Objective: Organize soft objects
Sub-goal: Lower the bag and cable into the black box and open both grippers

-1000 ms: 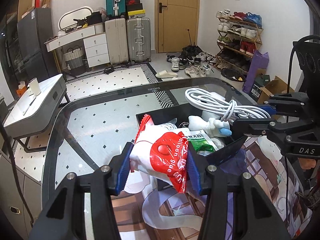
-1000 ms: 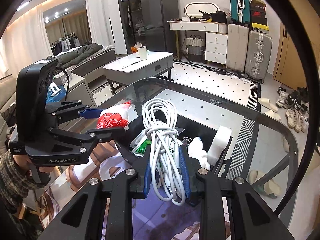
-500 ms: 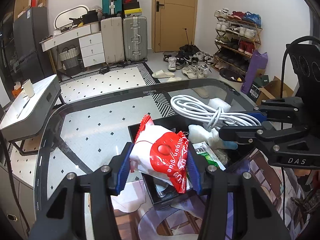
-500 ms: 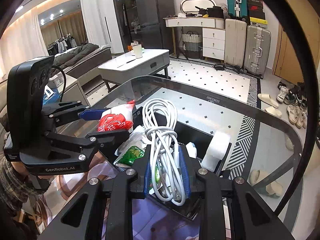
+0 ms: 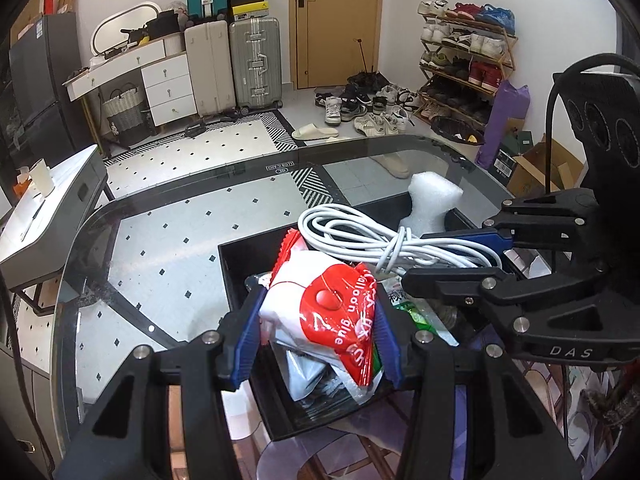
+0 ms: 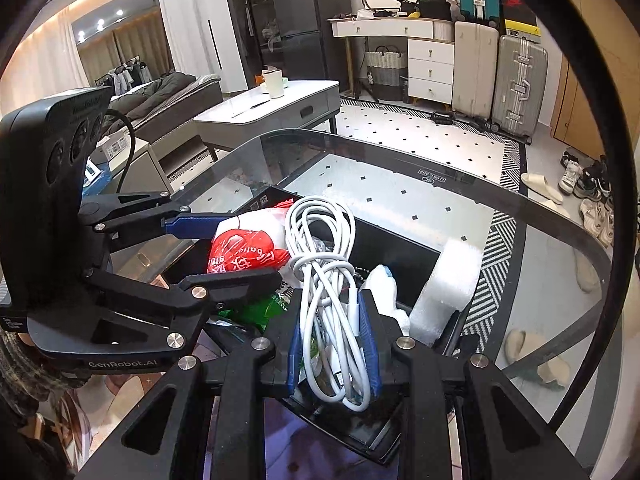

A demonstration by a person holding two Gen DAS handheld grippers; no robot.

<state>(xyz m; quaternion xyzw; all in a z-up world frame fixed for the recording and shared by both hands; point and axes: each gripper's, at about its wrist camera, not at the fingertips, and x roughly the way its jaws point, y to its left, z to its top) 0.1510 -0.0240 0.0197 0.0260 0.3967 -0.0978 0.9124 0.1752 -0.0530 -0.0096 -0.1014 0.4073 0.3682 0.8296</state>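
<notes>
Over the black bin (image 5: 240, 268) on the glass tabletop (image 5: 168, 248), both grippers are loaded. Left gripper (image 5: 318, 336) clenched on the red-and-white balloon glue packet (image 5: 332, 312), held above the bin's near end. Right gripper (image 6: 334, 344) clamped on the coiled white cable (image 6: 328, 276), bundle hanging between its blue pads (image 6: 295, 344) above the bin. Bin holds a white foam block (image 6: 452, 280) leaning at its far-right corner, a green packet (image 6: 256, 308) and a white soft toy (image 6: 384, 284). Bin sits toward the tabletop's near edge, partly on a printed mat (image 5: 540, 396)
</notes>
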